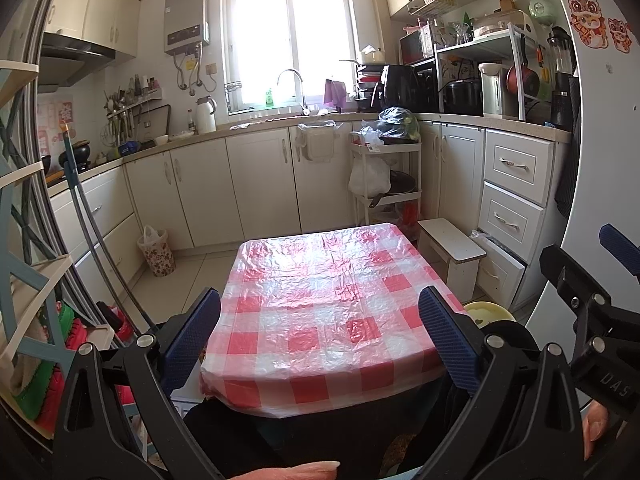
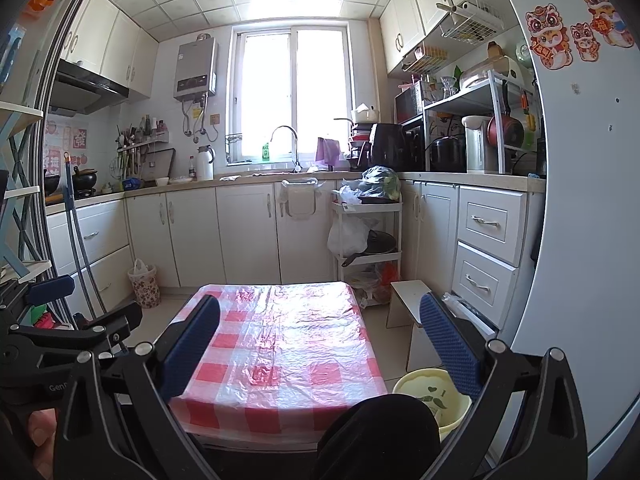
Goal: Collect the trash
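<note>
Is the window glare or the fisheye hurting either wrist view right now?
Left wrist view: the bright kitchen window is blown out and glare sheens the red-and-white checked plastic tablecloth. Right wrist view: the same window is washed out, and cabinets bow at the edges. Both stay sharp.

Daylight pours in through the window (image 1: pixel 289 36) above the sink, and its panes are blown out to pure white in both views. Below the window, the plastic tablecloth (image 1: pixel 328 304) carries pale glare along its wrinkles. Cabinets beside the window are evenly lit and sharp. Far from the window, straight lines bow strongly toward the dark, vignetted frame corners.
</note>
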Tool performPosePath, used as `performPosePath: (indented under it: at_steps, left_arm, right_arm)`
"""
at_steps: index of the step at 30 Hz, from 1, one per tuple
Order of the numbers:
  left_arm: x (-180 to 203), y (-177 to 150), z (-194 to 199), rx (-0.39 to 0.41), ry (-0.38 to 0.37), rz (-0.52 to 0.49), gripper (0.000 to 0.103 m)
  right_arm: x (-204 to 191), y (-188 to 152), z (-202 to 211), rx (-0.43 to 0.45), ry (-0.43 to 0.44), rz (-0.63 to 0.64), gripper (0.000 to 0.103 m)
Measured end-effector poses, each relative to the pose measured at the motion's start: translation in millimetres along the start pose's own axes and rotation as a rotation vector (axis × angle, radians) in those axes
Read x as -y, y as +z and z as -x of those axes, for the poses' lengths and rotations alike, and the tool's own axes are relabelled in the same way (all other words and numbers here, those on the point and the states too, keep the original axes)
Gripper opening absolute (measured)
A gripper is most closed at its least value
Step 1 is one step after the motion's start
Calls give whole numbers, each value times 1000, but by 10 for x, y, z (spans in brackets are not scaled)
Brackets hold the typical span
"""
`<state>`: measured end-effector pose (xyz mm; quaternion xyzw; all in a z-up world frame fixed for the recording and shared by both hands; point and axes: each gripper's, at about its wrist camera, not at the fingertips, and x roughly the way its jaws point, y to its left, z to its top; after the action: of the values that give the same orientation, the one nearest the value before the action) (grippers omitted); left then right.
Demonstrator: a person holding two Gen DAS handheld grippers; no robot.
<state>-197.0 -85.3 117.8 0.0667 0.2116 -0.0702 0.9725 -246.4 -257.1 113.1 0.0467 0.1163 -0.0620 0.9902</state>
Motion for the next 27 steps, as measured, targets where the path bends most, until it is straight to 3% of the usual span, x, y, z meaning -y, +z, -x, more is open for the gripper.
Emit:
performPosePath:
  at_steps: [20, 27]
  left_arm:
    - [7, 21, 12, -12, -2, 9, 96]
    - [-160, -5, -105, -58, -30, 88, 96]
  right_arm:
    - [-60, 11, -28, -13, 19, 9, 96]
    - [-95, 27, -93, -27, 40, 17, 96]
